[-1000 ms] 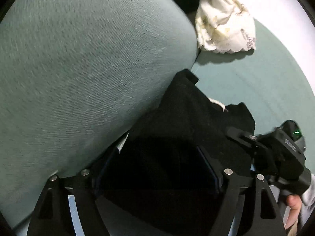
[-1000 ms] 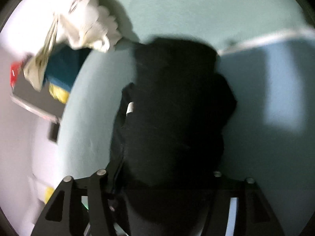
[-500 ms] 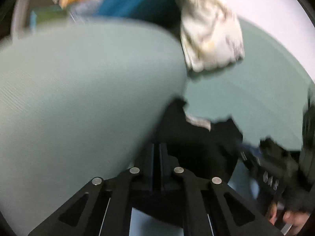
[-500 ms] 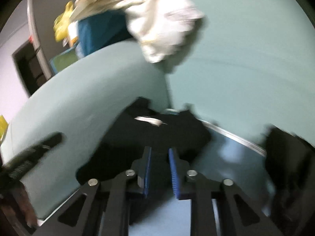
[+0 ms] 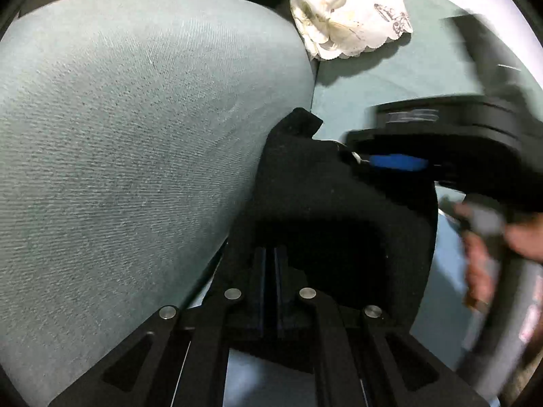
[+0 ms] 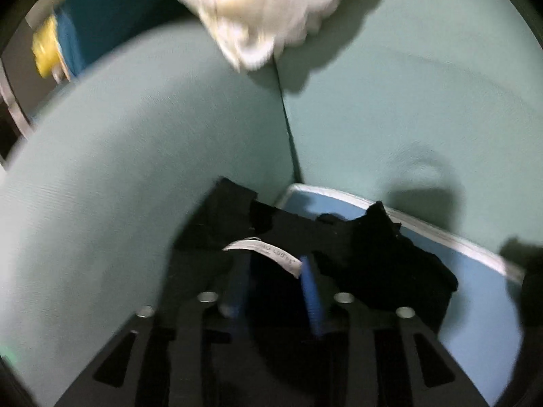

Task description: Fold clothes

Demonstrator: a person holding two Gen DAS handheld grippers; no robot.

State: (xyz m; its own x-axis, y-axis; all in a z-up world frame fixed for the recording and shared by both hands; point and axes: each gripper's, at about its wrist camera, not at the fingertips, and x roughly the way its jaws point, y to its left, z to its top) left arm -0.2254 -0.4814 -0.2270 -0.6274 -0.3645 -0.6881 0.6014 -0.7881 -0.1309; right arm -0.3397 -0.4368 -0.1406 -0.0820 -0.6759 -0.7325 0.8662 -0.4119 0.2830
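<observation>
Blurring hides the right gripper (image 6: 275,285) fingers (opening) over black garment (image 6: 383,264).

Dim light falls on a teal fabric sofa (image 5: 135,135) under hard shadows.

Dim, fisheye-warped, R view motion-blurred

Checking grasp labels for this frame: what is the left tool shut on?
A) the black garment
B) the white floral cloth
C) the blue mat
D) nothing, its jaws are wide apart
A: in the left wrist view the left tool has its jaws together on a fold of the black garment, while the white floral cloth lies far off on the teal cushion.
</observation>
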